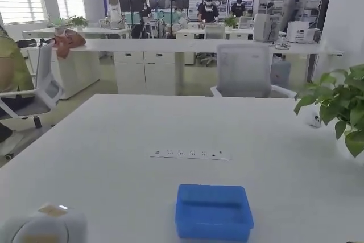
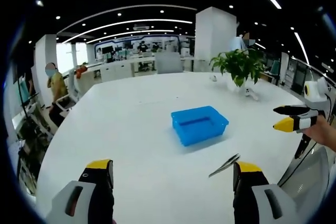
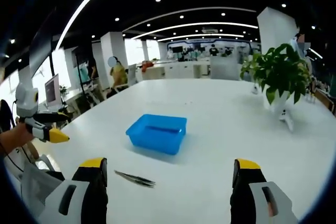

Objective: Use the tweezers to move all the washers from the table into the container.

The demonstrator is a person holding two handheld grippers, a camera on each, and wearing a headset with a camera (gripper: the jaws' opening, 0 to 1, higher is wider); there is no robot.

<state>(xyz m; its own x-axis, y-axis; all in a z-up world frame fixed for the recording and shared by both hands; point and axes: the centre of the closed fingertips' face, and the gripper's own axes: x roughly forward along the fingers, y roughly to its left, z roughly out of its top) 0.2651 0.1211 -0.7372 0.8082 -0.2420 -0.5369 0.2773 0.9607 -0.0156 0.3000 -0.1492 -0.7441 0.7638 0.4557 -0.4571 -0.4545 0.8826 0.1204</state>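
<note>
Blue plastic container point(image 1: 213, 211) sits on the white table point(image 1: 102, 157), close to the near edge and roughly centre in the head view. Farther back, twd the middle of the table, a short row of washers point(image 1: 190, 153) lies on the tabletop (tiny dark dots, too small to count), well apart from the container.

Tweezers point(image 2: 224, 164) lie flat on the table on the near side of the container, apart from it and free of both grippers.

Left gripper point(image 2: 173, 166): jaws spread wide w/ nothing between them, held above the near part of the table. Its right jaw tip is just beside the tweezers in the left gripper view.

Right gripper point(image 3: 169, 163): jaws also wide apart, gripping nothing. The tweezers lie just ahead of its left jaw.

Each gripper also shows at the edge of the other's view, held in a hand point(image 2: 320, 132) out past the table's near side.

Potted plant point(image 3: 278, 74) stands on the right side of the table, well apart from the container. A grey office chair point(image 1: 244, 72) is at the far edge. Several people stand at benches in the bkgd.
</note>
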